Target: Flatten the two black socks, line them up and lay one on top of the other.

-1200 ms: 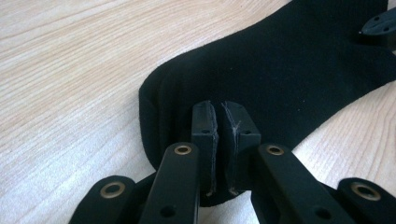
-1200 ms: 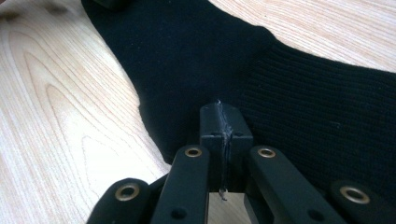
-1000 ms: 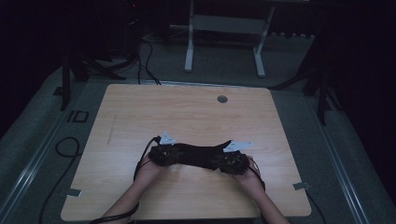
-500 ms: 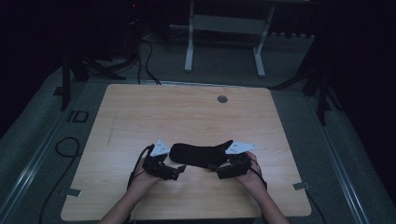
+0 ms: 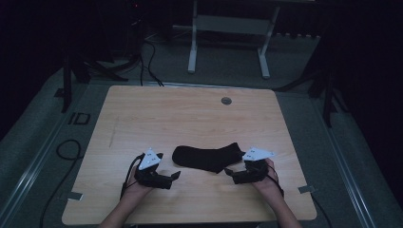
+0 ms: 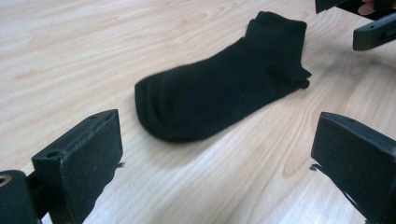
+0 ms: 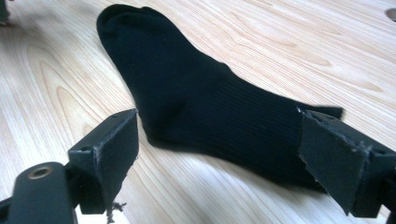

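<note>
The sock (image 5: 209, 157) lay flat on the table (image 5: 190, 114) between the grippers — spread out, it seemed, for folding. Left gripper (image 5: 172, 175) and right gripper (image 5: 229, 172) had just opened wide, holding nothing, backed off its ends.

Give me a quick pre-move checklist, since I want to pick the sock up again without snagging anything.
1. Left gripper open: ok; its jaws have just been opening and nothing lies between them.
2. Right gripper open: ok; its jaws have just been opening too, and stand wide near the cuff without pressing it.
3. Black sock lying flat on the table: ok, no bunching seen in the left gripper view.
4. Sock free of both grippers: ok at the toe end; at the cuff, cannot tell whether the right gripper's jaws touch it.
5. Sock well inside the table edges: ok.
</note>
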The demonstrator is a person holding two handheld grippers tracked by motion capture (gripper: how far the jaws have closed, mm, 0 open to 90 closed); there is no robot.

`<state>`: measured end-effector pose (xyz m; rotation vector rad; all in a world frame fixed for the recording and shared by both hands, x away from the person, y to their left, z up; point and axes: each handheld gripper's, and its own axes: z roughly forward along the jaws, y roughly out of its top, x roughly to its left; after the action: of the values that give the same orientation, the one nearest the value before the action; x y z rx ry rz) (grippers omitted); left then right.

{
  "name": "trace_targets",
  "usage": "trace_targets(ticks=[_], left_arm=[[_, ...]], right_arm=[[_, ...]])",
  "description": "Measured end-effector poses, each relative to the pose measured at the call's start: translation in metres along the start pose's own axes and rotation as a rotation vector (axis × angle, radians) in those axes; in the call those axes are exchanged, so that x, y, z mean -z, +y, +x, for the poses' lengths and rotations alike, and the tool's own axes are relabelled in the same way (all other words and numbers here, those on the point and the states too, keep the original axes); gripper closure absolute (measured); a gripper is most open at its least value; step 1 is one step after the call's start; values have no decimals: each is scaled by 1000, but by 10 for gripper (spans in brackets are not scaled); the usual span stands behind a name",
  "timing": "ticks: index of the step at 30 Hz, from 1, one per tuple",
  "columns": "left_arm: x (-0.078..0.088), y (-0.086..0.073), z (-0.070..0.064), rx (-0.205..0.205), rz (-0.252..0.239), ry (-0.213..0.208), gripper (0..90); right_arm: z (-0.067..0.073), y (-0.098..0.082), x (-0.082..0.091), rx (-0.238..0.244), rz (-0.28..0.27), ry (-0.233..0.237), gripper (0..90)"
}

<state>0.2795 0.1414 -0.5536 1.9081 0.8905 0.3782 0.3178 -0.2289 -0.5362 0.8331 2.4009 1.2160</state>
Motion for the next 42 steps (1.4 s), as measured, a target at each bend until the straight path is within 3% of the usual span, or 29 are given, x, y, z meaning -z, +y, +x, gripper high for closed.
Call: trace_targets(ticks=[3,11,22,31,32,37,42], left_arm=[[7,-8,2,-15,21,17,24],[23,-23,9,7,43,44,25],[56,-41,19,59,6,82,24],[76,-52,23,92,-23,92,25],[78,-53,23,91,-26,96,24],[87,-59,26,75,-24,130,25],[99,-66,30,124,-51,141,25]], right_arm=[[-11,-13,11,-27,-10,-21,123],[-27,-39,31,-99,-17,-75,121],[-46,-70,64,-192,-28,-171,119],[-53,-83,78,-228,-22,-232,126],[-55,-88,82,-247,-18,-255,128],[-56,-91,91,-288,-46,-243,128],[-52,-98,100,-297,-55,-255,128]])
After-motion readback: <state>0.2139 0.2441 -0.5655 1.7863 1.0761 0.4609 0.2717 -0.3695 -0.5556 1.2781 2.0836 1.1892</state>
